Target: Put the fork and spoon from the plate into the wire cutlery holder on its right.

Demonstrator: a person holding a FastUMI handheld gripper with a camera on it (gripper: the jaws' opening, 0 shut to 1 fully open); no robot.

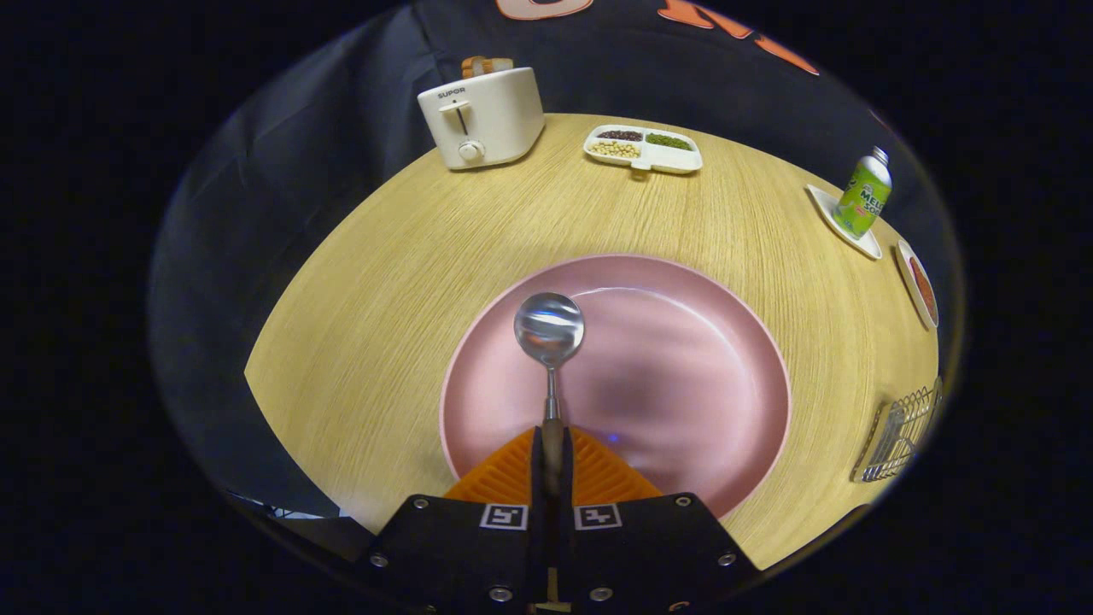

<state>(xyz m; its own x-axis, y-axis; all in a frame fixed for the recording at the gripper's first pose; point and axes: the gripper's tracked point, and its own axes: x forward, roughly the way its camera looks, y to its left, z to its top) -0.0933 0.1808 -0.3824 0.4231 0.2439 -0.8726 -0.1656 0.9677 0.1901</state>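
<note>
Item: spoon (pixel 550 342), handle clamped between my gripper (pixel 552 461) fingers, bowl projecting ahead over the pink plate (pixel 683 359). Wire cutlery holder (pixel 901 431) stands right of the plate, well apart.

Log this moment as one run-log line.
gripper: shut on spoon handle | spoon: bowl ahead of fingers, over pink plate | fork: unseen | wire holder: right of plate | spoon: not yet in holder

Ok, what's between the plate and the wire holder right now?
In the gripper view, bare wood table lies between the plate and the holder. The gripper is shut on the spoon, over the plate.
</note>
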